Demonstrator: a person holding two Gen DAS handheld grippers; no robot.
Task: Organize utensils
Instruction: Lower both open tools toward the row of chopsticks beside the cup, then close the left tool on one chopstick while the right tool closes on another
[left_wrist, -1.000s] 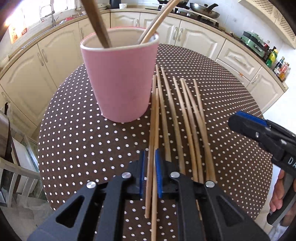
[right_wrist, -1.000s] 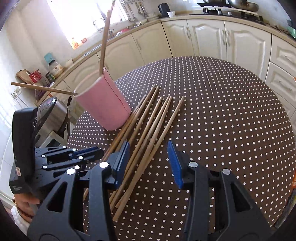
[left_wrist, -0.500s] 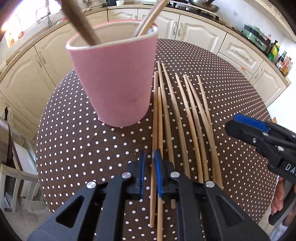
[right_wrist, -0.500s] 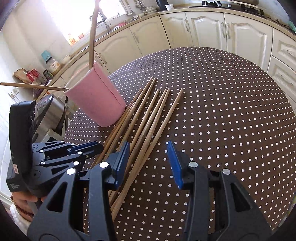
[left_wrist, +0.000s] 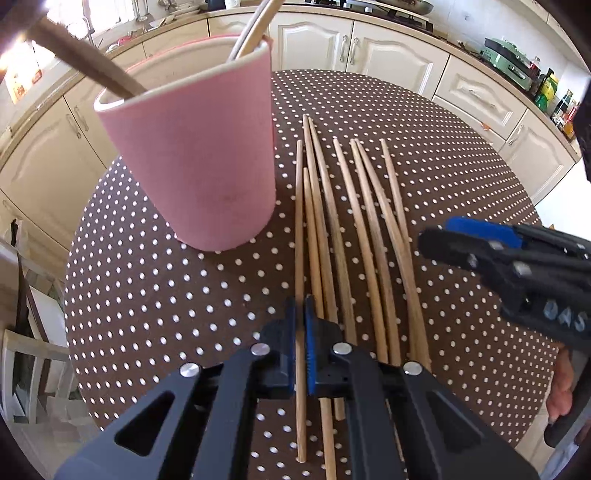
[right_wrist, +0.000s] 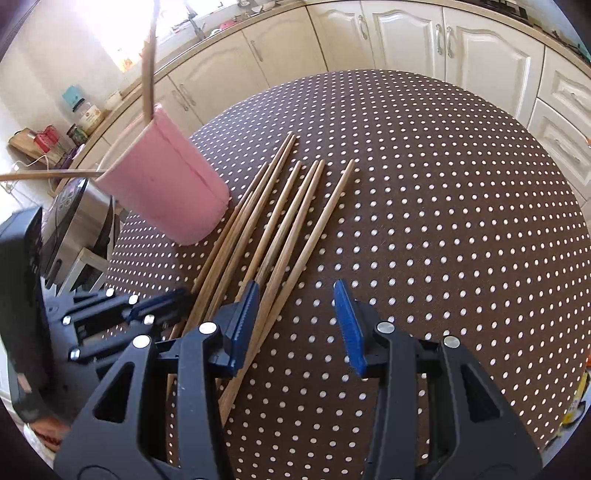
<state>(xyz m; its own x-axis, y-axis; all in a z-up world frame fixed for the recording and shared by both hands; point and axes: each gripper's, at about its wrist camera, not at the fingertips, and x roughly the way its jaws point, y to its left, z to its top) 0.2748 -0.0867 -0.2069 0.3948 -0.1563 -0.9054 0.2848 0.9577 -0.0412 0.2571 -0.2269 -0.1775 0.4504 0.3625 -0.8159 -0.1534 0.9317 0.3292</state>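
Left gripper (left_wrist: 300, 325) pinches one thin wooden chopstick (left_wrist: 298, 236) low on its shaft, pink cylindrical cup (left_wrist: 192, 147) ahead-left. Right gripper (right_wrist: 295, 325) is spread wide, empty, over the other loose chopsticks (right_wrist: 280, 229). Risks: the off-centre grip lets the stick pivot, or its tip clips the cup rim.

A round counter (right_wrist: 443, 192) under a brown white-dotted cloth stands before cream cabinets (right_wrist: 399, 33), with bottles (left_wrist: 550, 96) and a green appliance (left_wrist: 508, 55) on the worktop at right, jars (right_wrist: 83, 110) near the window, and what looks like a steel cooker (right_wrist: 79, 218) beside it.
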